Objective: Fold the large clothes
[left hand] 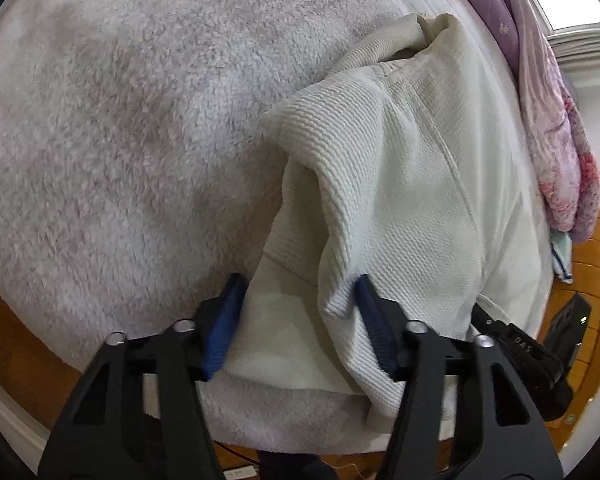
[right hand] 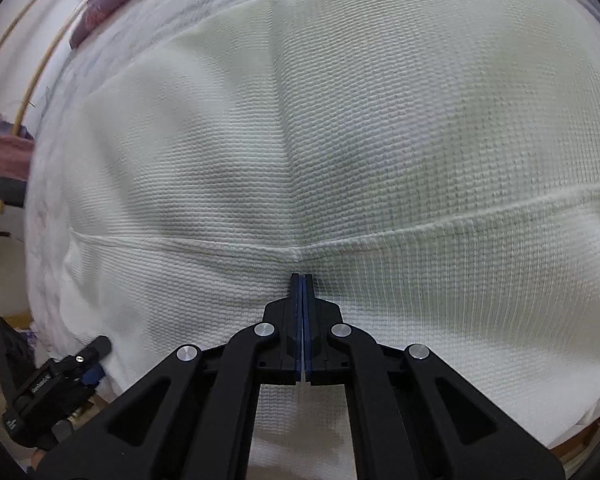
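Left wrist view first, and the biggest thing in it is the fluffy grey-white blanket (left hand: 112, 128) spread over the bed, filling the whole left and top of the frame. On it, to the right, lies the cream knitted garment (left hand: 412, 168), a large ribbed piece with one flap turned back over itself so a thick fold stands up along its left edge. Far right, a purple and pink floral quilt (left hand: 548, 120) is bunched along the bed's edge, with orange wooden floor (left hand: 592, 280) below it. Down front, the left gripper (left hand: 296, 312) has its blue-padded jaws spread wide, released, with the near hem of the garment lying between them; the right-hand pad sits against the folded flap, gripping nothing.

Over to the right wrist view: the garment (right hand: 340, 140) swamps the frame, its weave flat and taut, a seam running across just ahead of the fingertips and a vertical crease rising from the middle. The purple quilt (right hand: 100, 12) peeks in at top left. The right gripper (right hand: 301, 280) is clenched tight, blue pads pressed together with no gap, tips down on the ribbed band of the garment; whether any cloth is pinched between them I cannot tell. Bottom left, the left gripper (right hand: 88, 364) shows small at the garment's edge.
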### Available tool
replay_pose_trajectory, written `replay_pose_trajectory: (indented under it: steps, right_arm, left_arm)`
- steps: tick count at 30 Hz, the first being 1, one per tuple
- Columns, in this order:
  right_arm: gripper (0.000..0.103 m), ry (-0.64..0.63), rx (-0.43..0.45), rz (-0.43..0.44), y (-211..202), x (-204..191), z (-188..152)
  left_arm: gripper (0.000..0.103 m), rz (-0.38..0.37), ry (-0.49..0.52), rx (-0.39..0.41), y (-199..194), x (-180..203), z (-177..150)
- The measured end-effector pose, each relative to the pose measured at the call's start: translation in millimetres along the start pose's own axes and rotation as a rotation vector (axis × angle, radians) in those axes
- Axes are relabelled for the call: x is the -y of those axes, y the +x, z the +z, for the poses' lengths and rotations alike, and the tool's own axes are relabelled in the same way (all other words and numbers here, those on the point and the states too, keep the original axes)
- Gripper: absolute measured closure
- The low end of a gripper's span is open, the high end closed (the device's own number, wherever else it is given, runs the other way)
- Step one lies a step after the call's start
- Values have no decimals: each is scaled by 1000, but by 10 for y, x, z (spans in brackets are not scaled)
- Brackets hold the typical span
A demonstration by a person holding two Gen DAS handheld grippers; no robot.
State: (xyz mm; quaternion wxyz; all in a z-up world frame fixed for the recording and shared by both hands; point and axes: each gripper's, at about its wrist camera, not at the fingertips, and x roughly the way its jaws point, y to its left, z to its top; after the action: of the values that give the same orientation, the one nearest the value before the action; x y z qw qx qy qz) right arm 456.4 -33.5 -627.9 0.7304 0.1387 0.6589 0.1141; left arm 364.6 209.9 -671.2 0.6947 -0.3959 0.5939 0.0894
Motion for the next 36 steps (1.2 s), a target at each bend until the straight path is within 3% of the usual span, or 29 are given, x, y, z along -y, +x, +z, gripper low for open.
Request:
replay_pose_trajectory:
  steps: [1,2,3,7,11,12,14,19,29,33,34,36]
  right_arm:
    - [103,6,5,15,-26,34,-29]
    - [100,12,10,31,-57,48,-38]
    - [99,13,13,39,-83,41,-45]
    - [92,-61,48,100,-309,-186,-188]
    - [75,-257,80,213,-556,-682,-500]
    - [59,-309,85,239,-610,-801,-599]
    - [38,-411,101,252,-675,-991,-795]
    - [38,-533,104,256,-627,-1268,-1090]
    - [35,-499,161,196,-368,-1480,-1025]
    - [36,-453,177,220,-394,-1417,-942]
    - [39,-450,177,222,-423,-1381,-926]
    - [67,-458,180,209,-454,-1361,-867]
  left_arm:
    - [64,-12,0,-4,-20,-3,8]
    - [87,-26,3,-8,-52,-24,18]
    - [93,-49,8,-12,-97,-4,30]
    - [96,-119,24,-8,-340,113,28]
    - [96,-198,-12,-30,-488,147,29]
    - [96,-212,-21,-35,-529,146,35]
    - [97,-233,-29,-51,-585,136,50]
    - [97,-252,26,-61,-728,332,87]
    - [97,-220,73,-59,-770,718,100]
    - [97,-232,45,-32,-780,790,60]
    - [97,-229,48,-23,-781,825,44]
    - [96,-218,52,-16,-768,891,9]
